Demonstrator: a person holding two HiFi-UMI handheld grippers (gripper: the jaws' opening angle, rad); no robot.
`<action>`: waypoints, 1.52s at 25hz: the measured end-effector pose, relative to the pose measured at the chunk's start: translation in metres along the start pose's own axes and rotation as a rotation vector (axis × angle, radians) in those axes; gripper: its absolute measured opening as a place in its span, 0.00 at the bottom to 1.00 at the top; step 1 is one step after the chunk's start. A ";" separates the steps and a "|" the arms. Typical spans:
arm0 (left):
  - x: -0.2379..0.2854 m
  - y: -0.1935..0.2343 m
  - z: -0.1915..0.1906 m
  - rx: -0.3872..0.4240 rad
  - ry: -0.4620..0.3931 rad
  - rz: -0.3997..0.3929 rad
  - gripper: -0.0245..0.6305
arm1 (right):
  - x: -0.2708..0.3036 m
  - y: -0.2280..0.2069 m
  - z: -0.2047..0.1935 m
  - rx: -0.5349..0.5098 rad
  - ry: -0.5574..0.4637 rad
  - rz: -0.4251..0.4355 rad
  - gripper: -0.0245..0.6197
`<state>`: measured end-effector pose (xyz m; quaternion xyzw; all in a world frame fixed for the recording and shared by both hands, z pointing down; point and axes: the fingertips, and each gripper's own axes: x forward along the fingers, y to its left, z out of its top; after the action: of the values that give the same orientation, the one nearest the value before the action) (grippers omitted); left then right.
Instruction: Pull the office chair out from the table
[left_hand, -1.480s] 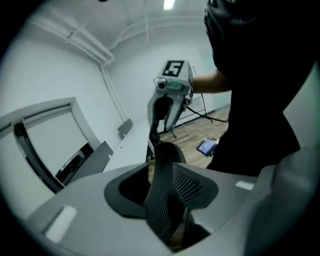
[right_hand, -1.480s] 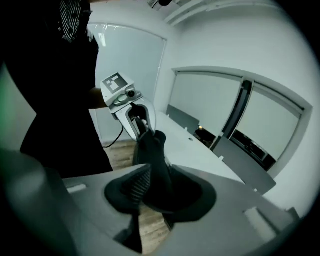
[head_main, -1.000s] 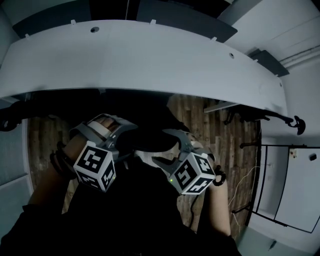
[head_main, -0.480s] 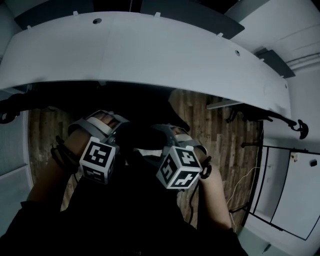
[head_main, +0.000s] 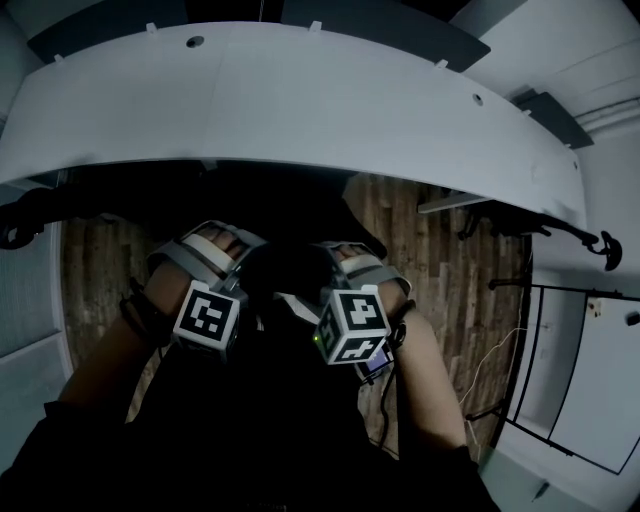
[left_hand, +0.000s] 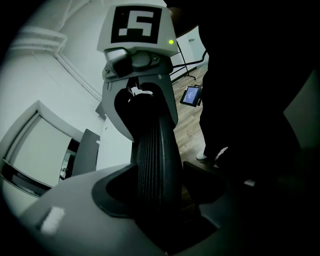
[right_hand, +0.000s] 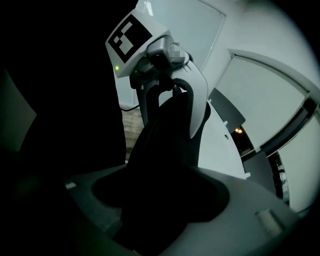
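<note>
Okay, status, left to right.

Left gripper (left_hand: 160, 192): it points steeply down over the top edge of the office chair (head_main: 288, 268). Its jaws have just been closing. They now stand fairly wide with the mesh edge of the backrest (left_hand: 155, 160) between them, one jaw on each side and both pressed against it. I read that as a grip.

Office chair: it is tucked in at the white curved surface (head_main: 300, 110). The seat side is in the dark under the near edge, and I can't make out any detail there. The top of the backrest runs between my two grippers, on my side of the surface.

Right gripper (right_hand: 160, 192): it is just beside the left one on the same top edge and also angled steeply down. Its jaws have just been closing too. The dark backrest fills the gap between them and lies against both jaws, so I call it gripped. That view is dim.

Further right: wood floor (head_main: 440, 260) is visible under and past the surface, with a thin pale cable (head_main: 490, 360) lying on it.
</note>
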<state>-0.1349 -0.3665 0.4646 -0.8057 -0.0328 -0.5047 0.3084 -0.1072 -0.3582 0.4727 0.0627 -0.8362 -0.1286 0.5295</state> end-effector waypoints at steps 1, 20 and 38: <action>0.000 0.000 0.000 0.000 -0.003 -0.008 0.50 | -0.001 -0.002 0.001 -0.005 -0.008 -0.006 0.50; 0.016 -0.011 0.019 -0.001 0.042 0.083 0.51 | 0.007 0.012 -0.025 -0.021 0.112 -0.112 0.48; 0.068 0.007 0.147 -0.139 0.151 0.185 0.50 | -0.059 0.043 -0.142 -0.231 0.070 -0.129 0.46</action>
<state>0.0175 -0.3123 0.4742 -0.7844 0.1001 -0.5342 0.2989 0.0475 -0.3236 0.4915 0.0594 -0.7910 -0.2556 0.5526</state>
